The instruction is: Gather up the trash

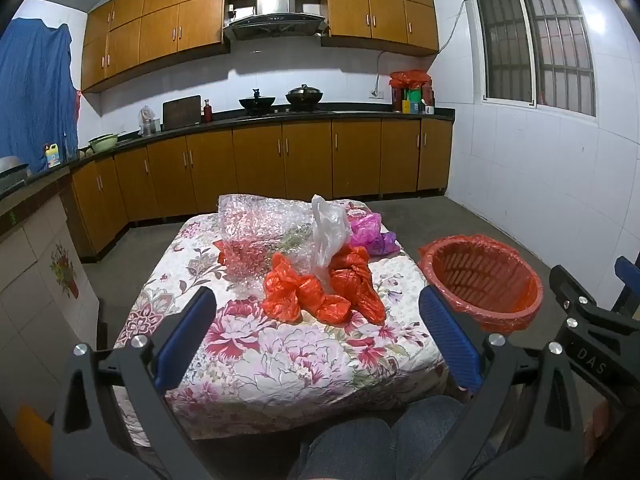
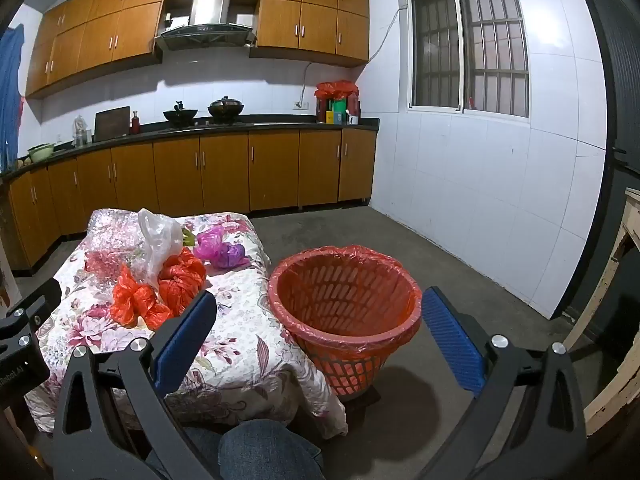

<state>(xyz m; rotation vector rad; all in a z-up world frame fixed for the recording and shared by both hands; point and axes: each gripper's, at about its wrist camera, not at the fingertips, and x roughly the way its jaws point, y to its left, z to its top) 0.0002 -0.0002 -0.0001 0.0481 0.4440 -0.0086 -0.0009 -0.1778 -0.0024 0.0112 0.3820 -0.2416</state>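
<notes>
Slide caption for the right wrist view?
Open right tongs frame a red lined basket beside a floral-covered table strewn with plastic bags.

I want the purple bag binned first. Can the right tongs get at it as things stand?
Probably yes. The right tongs stand open and empty, and the purple bag lies exposed on the far right of the table, with nothing in front of it.

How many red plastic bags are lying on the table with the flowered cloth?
2. One crumpled red bag lies nearest the front edge of the table. A knotted red bag sits just right of it, touching it. More red shows under the bubble wrap, so another may be hidden.
</notes>
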